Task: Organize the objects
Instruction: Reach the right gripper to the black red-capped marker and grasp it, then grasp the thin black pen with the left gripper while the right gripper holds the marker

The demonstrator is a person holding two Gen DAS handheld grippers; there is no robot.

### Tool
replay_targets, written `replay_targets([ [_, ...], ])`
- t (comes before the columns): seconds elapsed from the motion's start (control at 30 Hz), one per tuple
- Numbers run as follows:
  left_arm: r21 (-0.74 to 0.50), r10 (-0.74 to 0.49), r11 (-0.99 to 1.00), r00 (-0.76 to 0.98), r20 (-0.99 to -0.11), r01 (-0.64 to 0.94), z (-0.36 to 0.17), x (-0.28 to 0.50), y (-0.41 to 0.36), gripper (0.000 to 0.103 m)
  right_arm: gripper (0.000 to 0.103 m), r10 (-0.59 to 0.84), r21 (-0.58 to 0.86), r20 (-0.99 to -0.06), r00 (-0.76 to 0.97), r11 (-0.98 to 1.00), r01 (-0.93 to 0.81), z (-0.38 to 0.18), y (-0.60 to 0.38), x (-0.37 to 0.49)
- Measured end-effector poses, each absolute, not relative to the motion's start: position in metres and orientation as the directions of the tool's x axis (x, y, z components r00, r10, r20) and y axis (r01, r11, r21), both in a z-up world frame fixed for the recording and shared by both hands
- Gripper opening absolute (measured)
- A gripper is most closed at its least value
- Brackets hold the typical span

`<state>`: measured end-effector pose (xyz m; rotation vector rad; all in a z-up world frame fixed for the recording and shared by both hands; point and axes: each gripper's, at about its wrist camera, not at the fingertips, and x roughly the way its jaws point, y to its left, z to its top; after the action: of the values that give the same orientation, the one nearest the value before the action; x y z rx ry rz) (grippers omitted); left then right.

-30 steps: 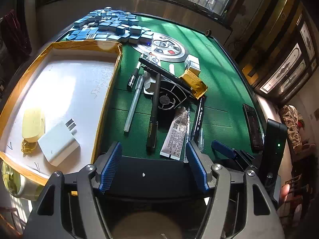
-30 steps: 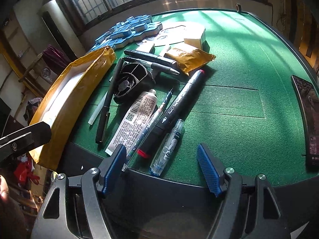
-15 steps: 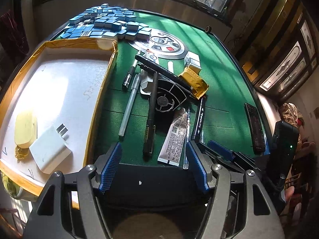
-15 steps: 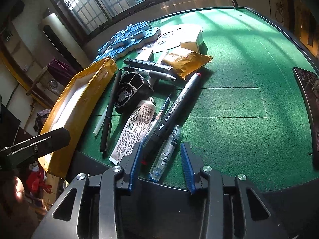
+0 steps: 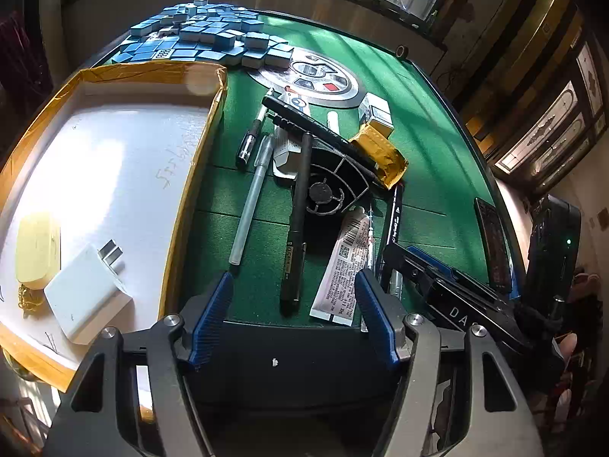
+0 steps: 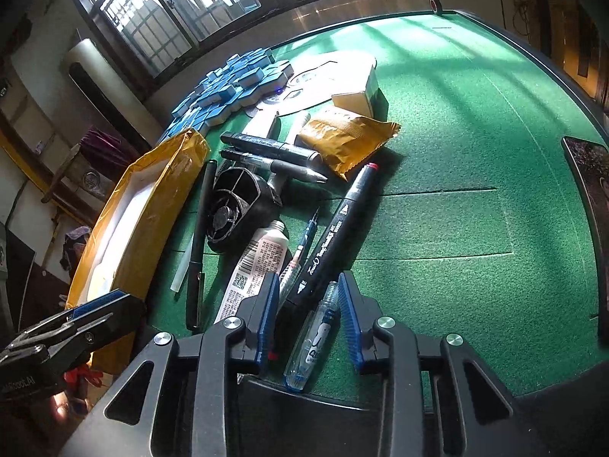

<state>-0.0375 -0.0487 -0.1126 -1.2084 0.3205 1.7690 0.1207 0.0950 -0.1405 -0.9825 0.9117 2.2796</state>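
Observation:
A heap of pens and small items lies on the green table (image 6: 456, 152). My right gripper (image 6: 307, 278) is low at the front edge and its jaws are closing. Between them lie the near end of a black marker (image 6: 335, 228) and a clear correction pen (image 6: 316, 327); I see no firm squeeze on either. A white tube (image 6: 255, 266) and a thin blue pen (image 6: 304, 243) lie just left of it. My left gripper (image 5: 294, 278) stands open above the front edge with nothing between its fingers, over a black pen (image 5: 297, 228). The right gripper (image 5: 418, 262) shows at its right.
A yellow-edged white tray (image 5: 114, 175) at the left holds a white charger (image 5: 85, 297) and a yellow item (image 5: 38, 247). Blue tiles (image 5: 205, 34) are piled at the back. A black fan (image 6: 236, 205), a yellow packet (image 6: 342, 141) and a phone (image 6: 590, 190) lie on the felt.
The right gripper's jaws have come from wide apart to close around the marker end and the clear pen, and it has shifted a little toward them. The left gripper has stayed put.

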Motion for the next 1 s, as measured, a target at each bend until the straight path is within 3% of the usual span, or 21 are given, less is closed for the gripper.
replay_targets([
  [0.27,-0.265,0.551,-0.519,-0.081,-0.830,-0.813,-0.112,-0.038,-0.041,0.066,0.028,0.177,0.375,-0.796,-0.579,-0.607,-0.701,-0.145,0.116,0.100],
  [0.33,-0.263,0.550,-0.520,-0.083,-0.831,-0.813,-0.112,-0.038,-0.040,0.066,0.020,0.197,0.343,-0.804,-0.561,-0.617,-0.708,-0.146,0.114,0.097],
  [0.43,-0.256,0.545,-0.520,-0.086,-0.834,-0.815,-0.113,-0.038,-0.040,0.066,0.018,0.204,0.330,-0.805,-0.557,-0.626,-0.706,-0.145,0.110,0.097],
  [1.0,-0.290,0.535,-0.536,-0.053,-0.843,-0.793,-0.118,-0.050,-0.025,0.066,0.013,0.203,0.456,-0.730,-0.653,-0.567,-0.686,-0.137,0.112,0.124],
])
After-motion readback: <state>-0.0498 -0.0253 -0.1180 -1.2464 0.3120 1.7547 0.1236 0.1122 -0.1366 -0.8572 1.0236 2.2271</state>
